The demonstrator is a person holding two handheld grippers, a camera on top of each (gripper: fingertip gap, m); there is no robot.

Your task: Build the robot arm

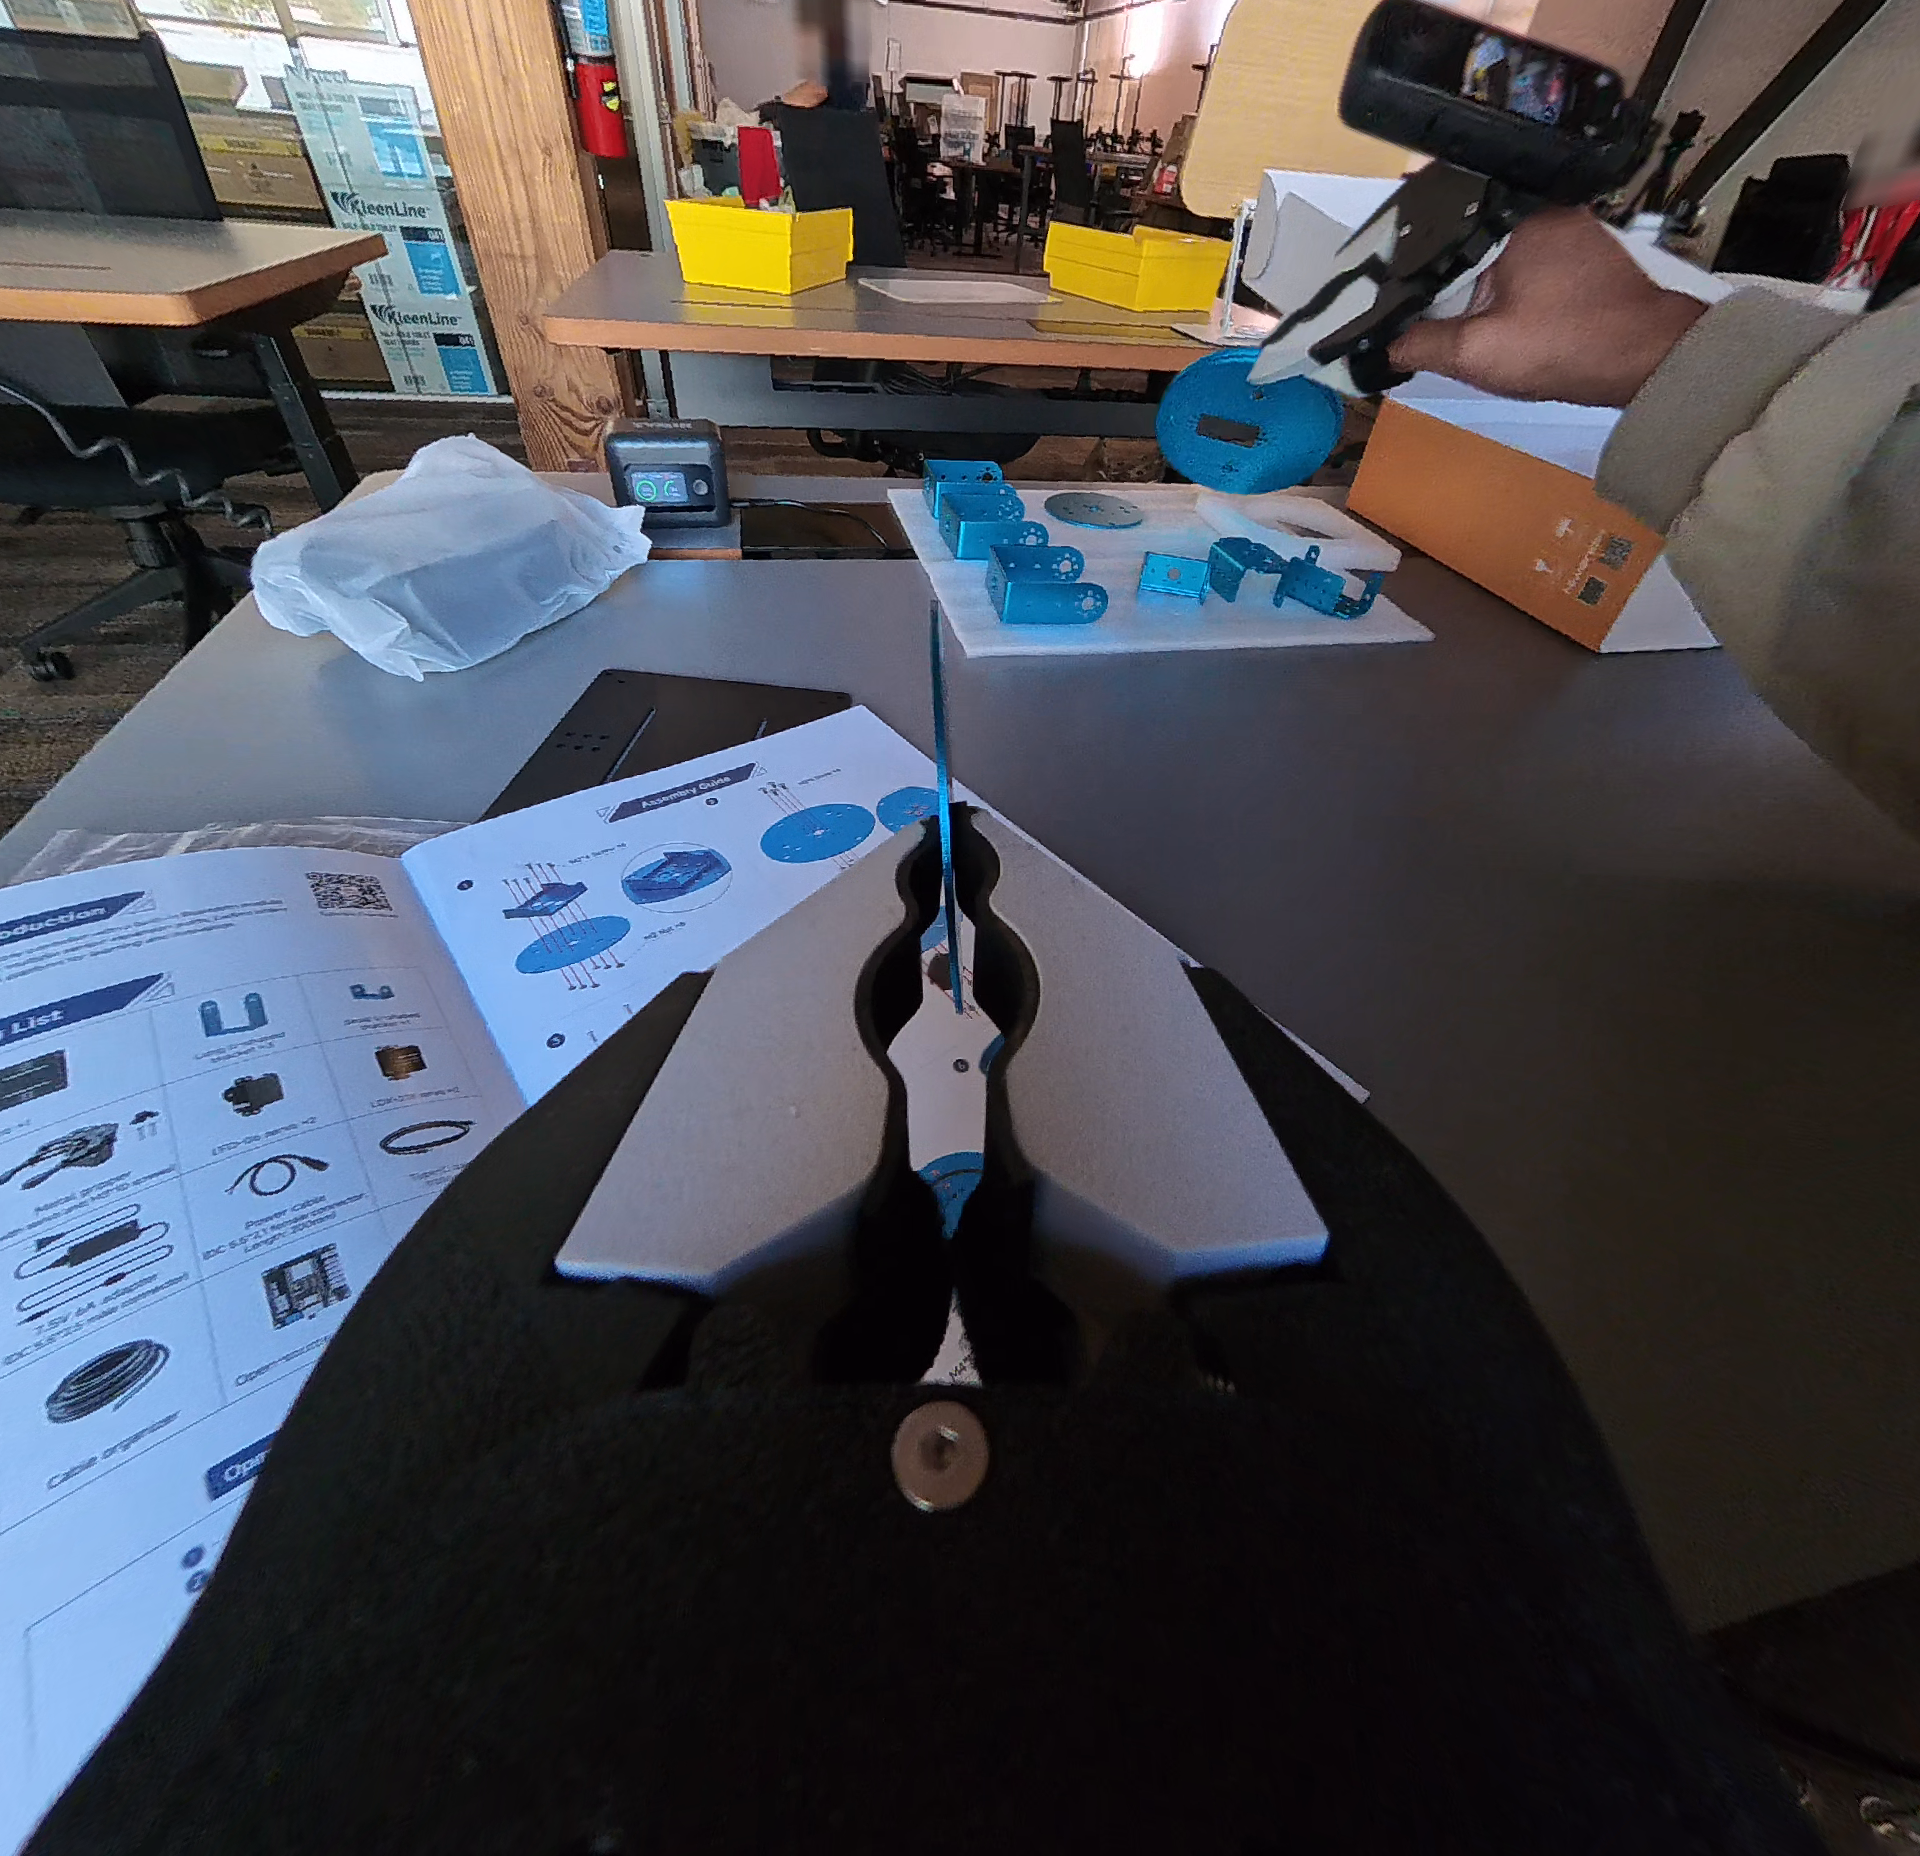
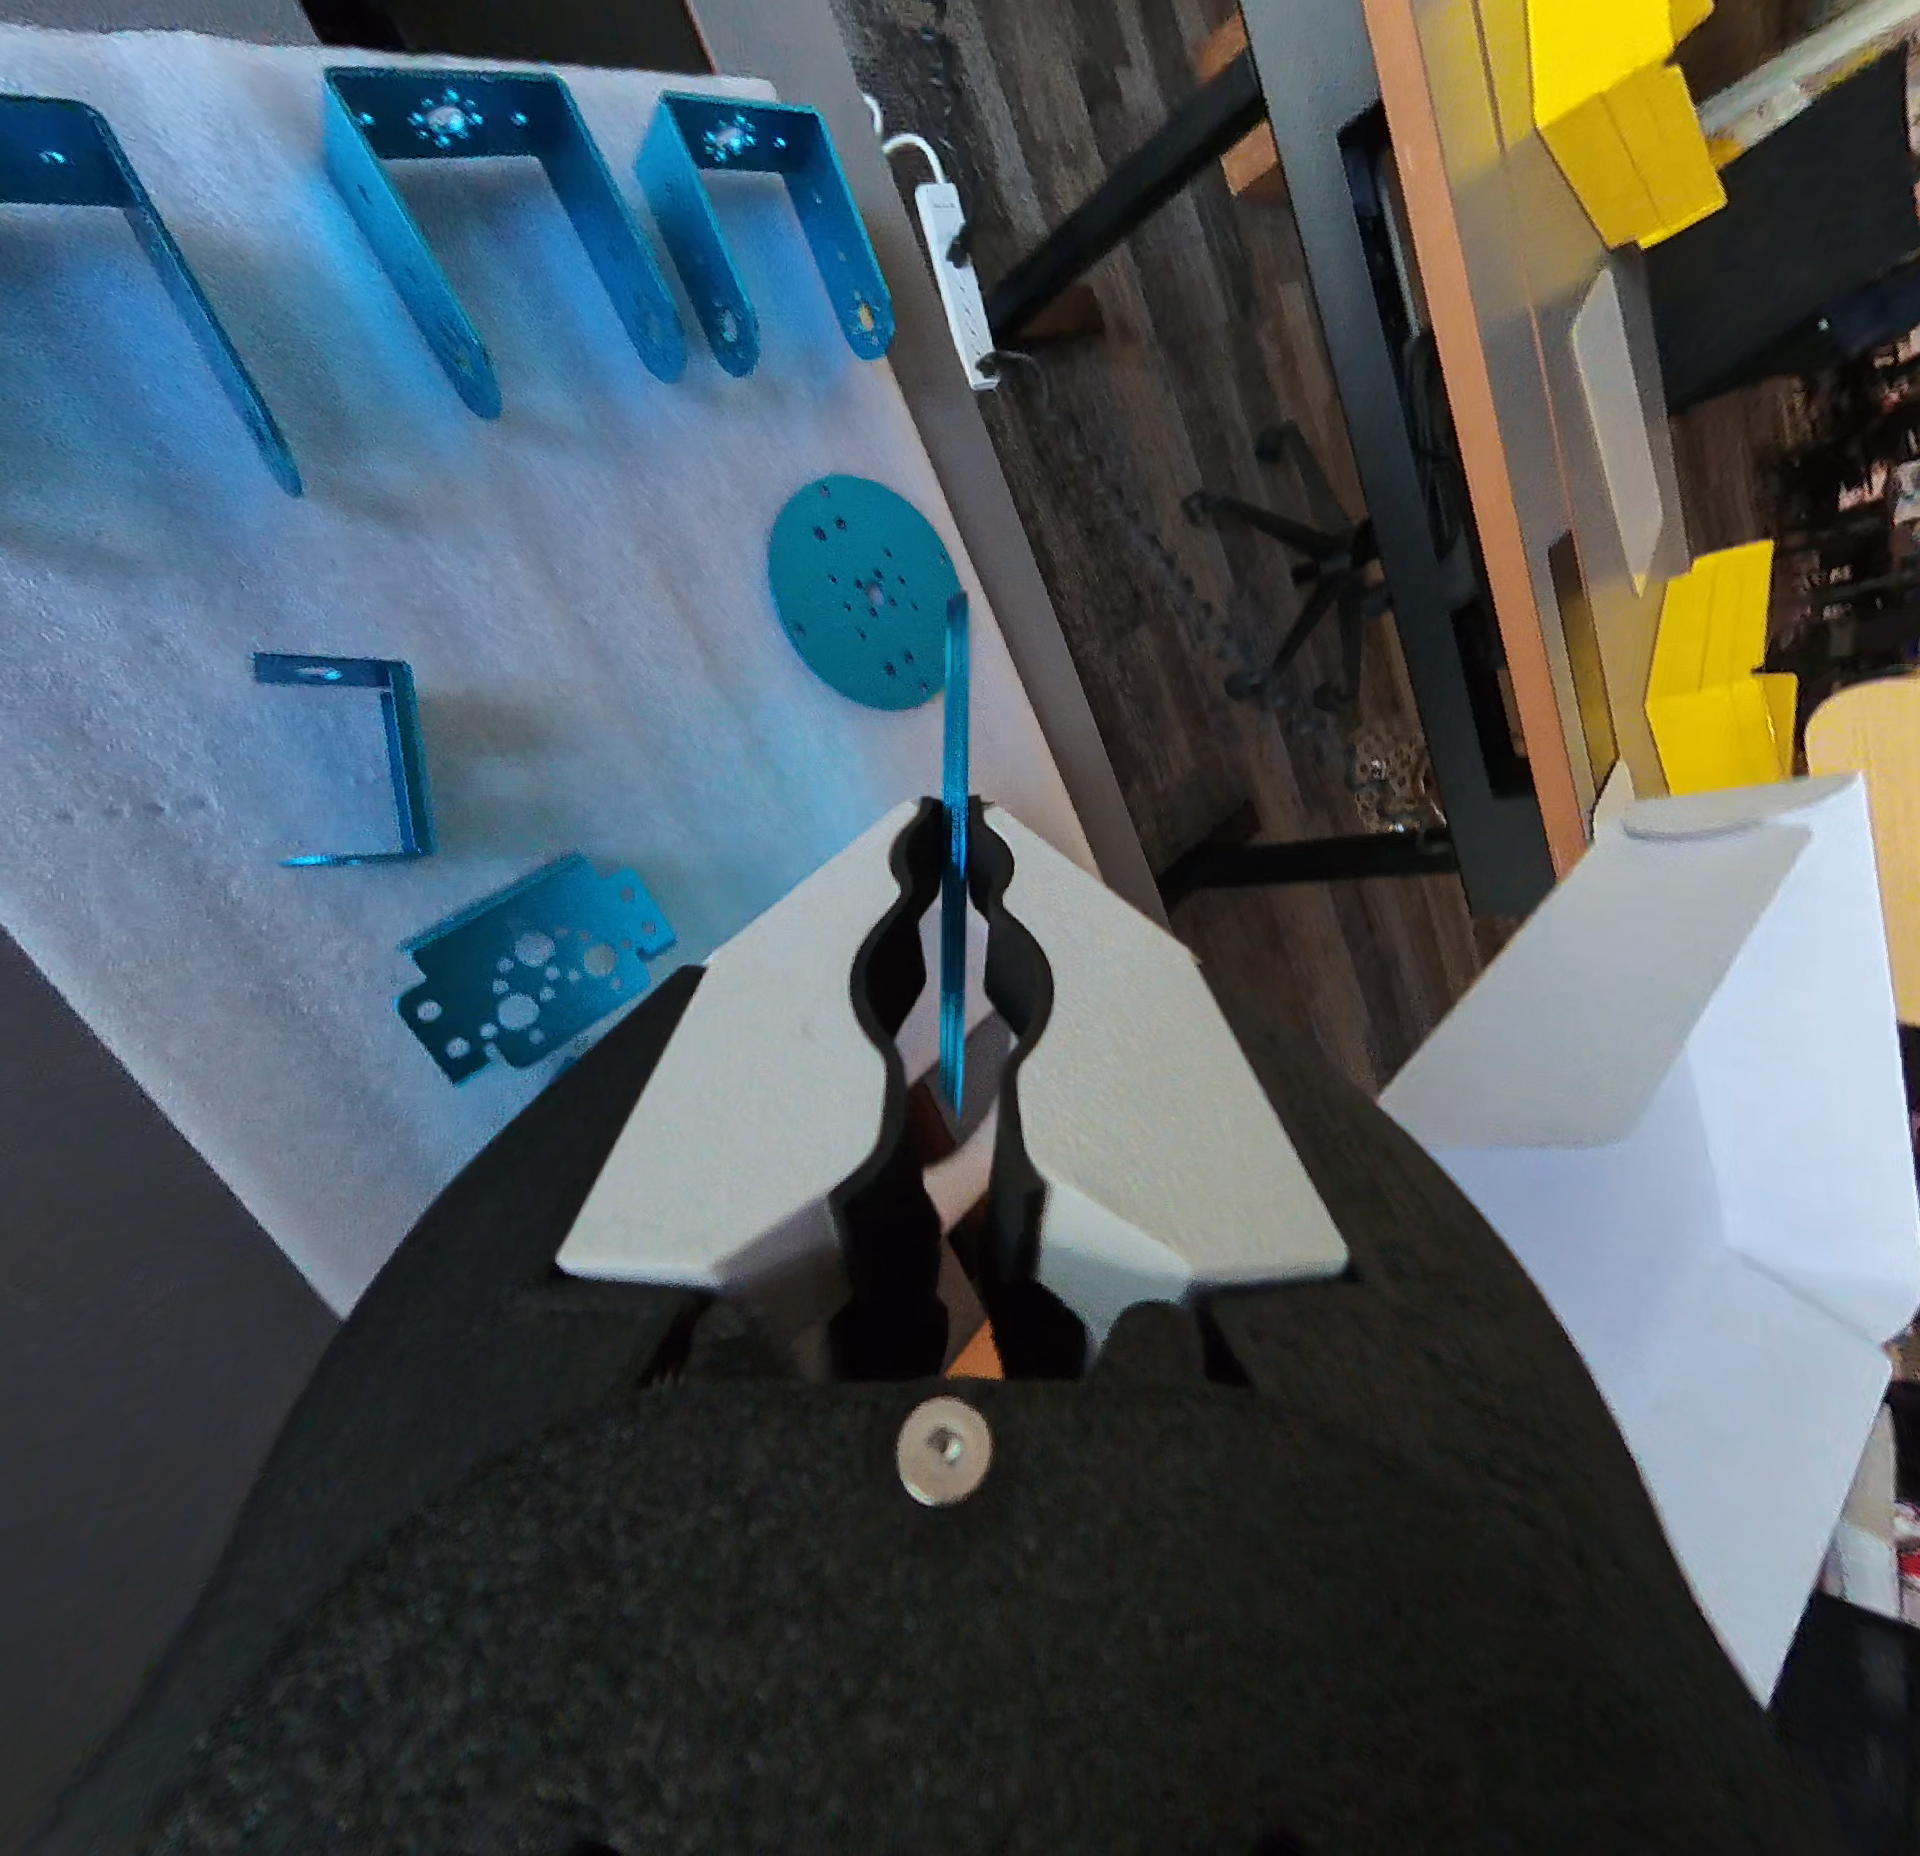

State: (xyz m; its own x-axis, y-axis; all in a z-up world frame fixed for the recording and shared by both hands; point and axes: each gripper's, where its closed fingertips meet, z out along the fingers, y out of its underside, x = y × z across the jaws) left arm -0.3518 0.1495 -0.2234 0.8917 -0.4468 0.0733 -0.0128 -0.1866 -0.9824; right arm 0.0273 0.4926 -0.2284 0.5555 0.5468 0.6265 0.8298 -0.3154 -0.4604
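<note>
My left gripper (image 1: 948,832) is shut on a thin blue metal disc (image 1: 940,705), held edge-on and upright above an open instruction booklet (image 1: 312,1027) on the grey table (image 1: 1351,923). My right gripper (image 2: 951,819) is shut on the rim of a round blue plate (image 2: 956,726), seen edge-on above a white foam sheet (image 2: 571,559). In the left wrist view the right gripper (image 1: 1299,352) holds this round blue plate (image 1: 1247,424), which has a rectangular cutout, in the air above the table's far right. A person's hand (image 1: 1538,320) grips it.
Several blue brackets (image 2: 488,227), a blue disc (image 2: 857,591) and a perforated plate (image 2: 530,965) lie on the foam. A black plate (image 1: 665,736), a white plastic bag (image 1: 447,559), a small screen device (image 1: 670,476) and an orange box (image 1: 1496,518) are on the table. A white box flap (image 2: 1662,1131) is at right. The gap from one gripper's tips to the other's is roughly 50 cm.
</note>
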